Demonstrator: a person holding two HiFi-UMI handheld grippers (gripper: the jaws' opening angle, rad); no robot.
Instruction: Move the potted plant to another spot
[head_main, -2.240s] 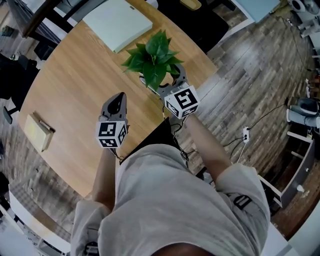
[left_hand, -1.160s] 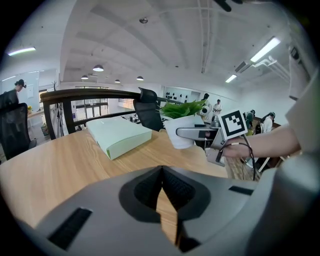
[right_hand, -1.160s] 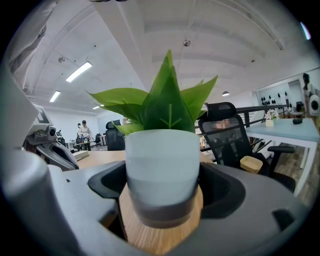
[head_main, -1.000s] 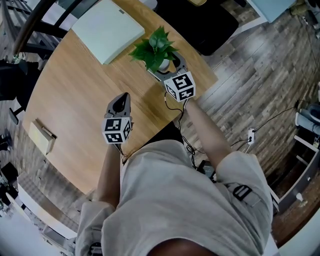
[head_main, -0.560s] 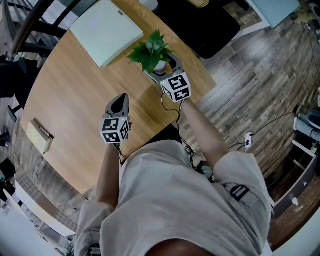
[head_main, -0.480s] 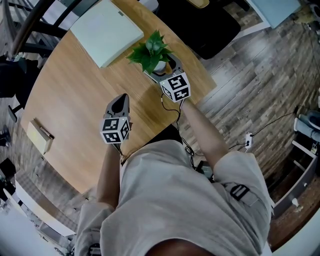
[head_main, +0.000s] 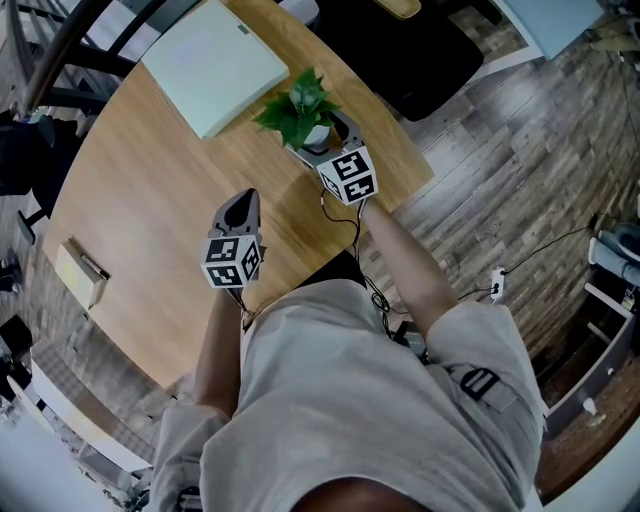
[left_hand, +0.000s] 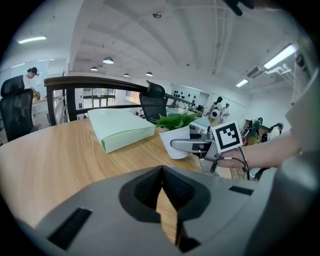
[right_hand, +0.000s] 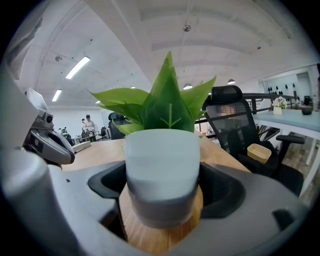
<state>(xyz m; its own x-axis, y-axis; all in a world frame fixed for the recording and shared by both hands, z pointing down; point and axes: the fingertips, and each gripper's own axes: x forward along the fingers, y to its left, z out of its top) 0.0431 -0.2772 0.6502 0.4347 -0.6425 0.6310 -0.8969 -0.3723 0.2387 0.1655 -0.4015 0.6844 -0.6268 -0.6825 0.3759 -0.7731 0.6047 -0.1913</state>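
Two claws hang over the round wooden surface (head_main: 150, 200), but only the right claw (head_main: 337, 138) works, closed snugly on the potted plant (right_hand: 162, 170). It has carried the plant along the right edge toward the far side, near the pale green box (head_main: 215, 60). Movement has almost stopped, so set-down looks close. The left claw (head_main: 238, 207) is pinched together, empty.
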